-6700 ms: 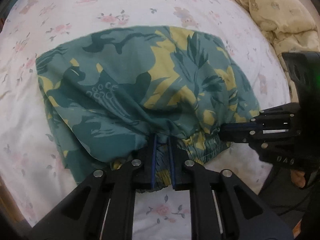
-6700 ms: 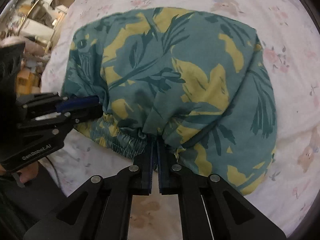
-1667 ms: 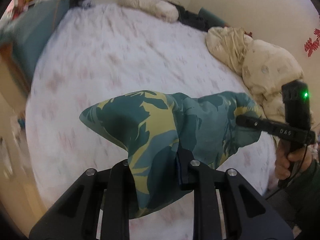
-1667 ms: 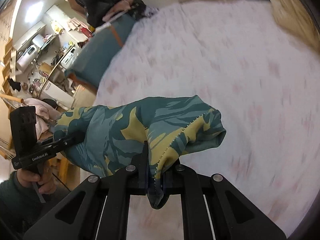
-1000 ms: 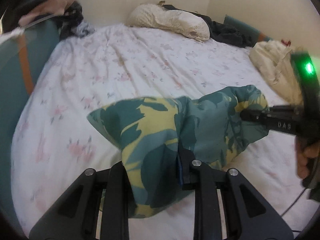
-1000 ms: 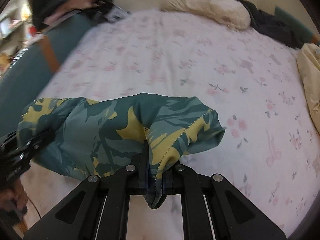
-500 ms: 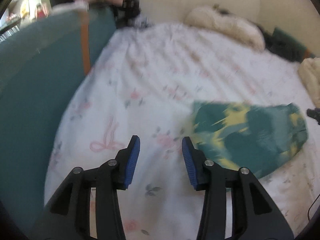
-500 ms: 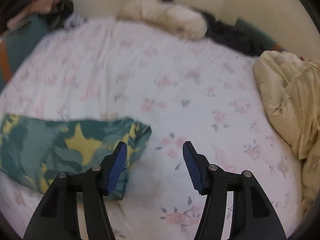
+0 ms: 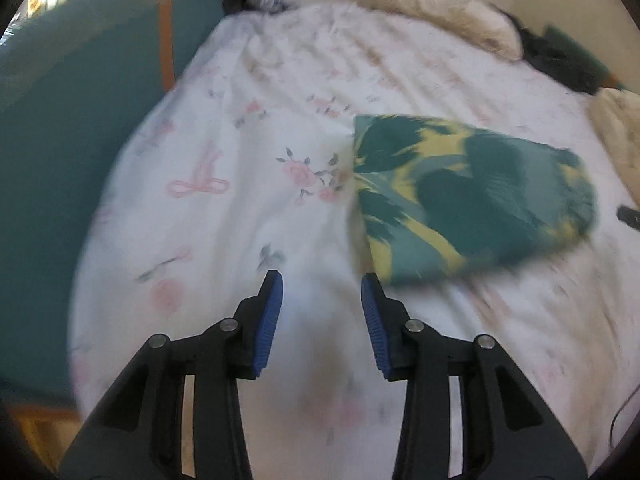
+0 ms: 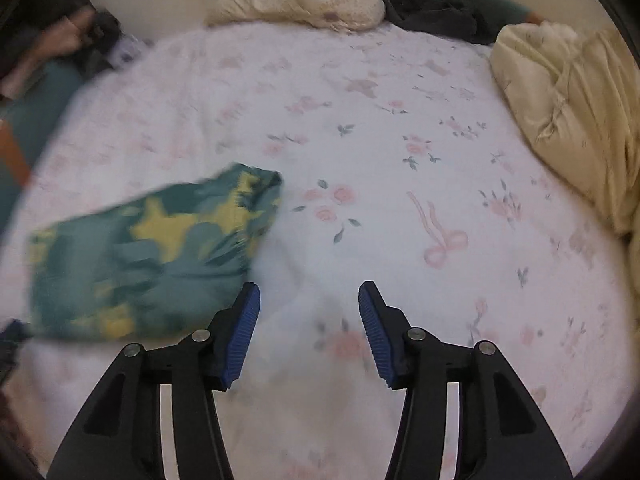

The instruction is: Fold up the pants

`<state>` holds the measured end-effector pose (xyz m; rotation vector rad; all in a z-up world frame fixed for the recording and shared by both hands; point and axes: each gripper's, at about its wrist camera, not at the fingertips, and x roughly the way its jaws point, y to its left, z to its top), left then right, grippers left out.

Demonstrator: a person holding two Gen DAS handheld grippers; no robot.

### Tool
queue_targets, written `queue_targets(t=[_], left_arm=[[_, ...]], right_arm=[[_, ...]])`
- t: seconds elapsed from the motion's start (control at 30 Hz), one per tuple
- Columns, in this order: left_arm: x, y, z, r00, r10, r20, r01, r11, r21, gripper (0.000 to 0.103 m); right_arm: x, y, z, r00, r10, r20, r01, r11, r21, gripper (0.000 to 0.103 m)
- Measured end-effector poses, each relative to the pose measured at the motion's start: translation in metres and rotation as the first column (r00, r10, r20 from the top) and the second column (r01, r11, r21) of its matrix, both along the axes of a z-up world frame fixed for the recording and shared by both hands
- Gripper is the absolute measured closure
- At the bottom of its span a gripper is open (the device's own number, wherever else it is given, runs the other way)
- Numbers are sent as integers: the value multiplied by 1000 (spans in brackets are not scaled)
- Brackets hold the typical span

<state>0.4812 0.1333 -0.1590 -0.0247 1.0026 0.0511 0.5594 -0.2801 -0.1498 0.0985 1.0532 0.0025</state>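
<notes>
The pants [image 9: 472, 200], teal with a yellow leaf print, lie folded into a compact bundle on the floral bed sheet [image 9: 240, 200]. In the left wrist view they are ahead and to the right of my left gripper [image 9: 322, 304], which is open and empty just short of their near corner. In the right wrist view the pants [image 10: 148, 252] lie to the left of my right gripper [image 10: 308, 312], which is open and empty, its left finger next to their edge. Both views are motion-blurred.
A teal headboard or sofa side [image 9: 72, 120] borders the bed on the left. A cream pillow [image 10: 304, 0] and dark clothes [image 10: 436, 12] lie at the far end. A crumpled yellow blanket [image 10: 572, 112] lies along the right side.
Both grippers held the pants lifted a second ago, then let go. The pants now lie on the bed, and both grippers have opened and drawn back and apart.
</notes>
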Motion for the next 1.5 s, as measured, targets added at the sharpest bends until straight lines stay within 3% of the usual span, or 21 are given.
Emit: queue_targets(t=[0.07,0.13,0.17,0.2,0.27,0.33,0.4,0.47,0.7,0.9,1.0,1.13,1.23,1.33,1.5], left_arm=[[-35,-5,22,999,-29,45,28,999,22,65],[-59,-8,37,998,-11,66,7,999,48,52],[-76,-9,46,997,18,77,-20,999,28,41],[-91,-7,54,995,42,87,-42,999,2,39],[-126,-14,75,989,85,121,-85,996,-3,37],[-159,-24,95,983,86,161,-85,996,-14,25],[-194,-36,117,975,74,210,-70,997,-25,6],[-235,-51,140,961,67,269,-64,998,-18,1],[-351,-85,182,925,71,372,-57,997,-49,1],[-420,-104,181,907,73,414,-66,997,-31,1],[-449,-112,177,870,57,489,-59,998,-12,1],[-460,-120,163,874,38,484,-38,999,-9,1],[-456,-124,151,896,18,444,-16,1000,-10,1],[-451,-128,144,901,12,433,-5,1000,-17,1],[-445,-129,136,906,42,422,-28,999,-41,1]], right_arm=[[-28,-1,18,997,58,46,-60,997,50,47],[-67,6,36,990,106,88,-110,993,51,43],[-80,11,41,988,115,100,-120,991,53,41],[-97,13,49,986,125,111,-133,989,67,39],[-130,18,63,984,136,118,-148,984,102,25],[-167,21,80,981,134,144,-154,977,144,17],[-207,27,100,973,146,177,-176,970,169,12],[-243,33,119,965,163,207,-201,964,174,3],[-378,46,174,920,181,348,-230,967,106,0],[-461,53,175,885,219,412,-253,967,28,0],[-486,55,167,870,227,438,-255,967,5,0],[-516,52,151,843,193,503,-212,977,-21,0],[-513,49,142,860,177,479,-207,978,10,0],[-510,51,132,865,170,473,-190,982,-5,0],[-510,61,128,847,214,487,-209,976,-66,0]])
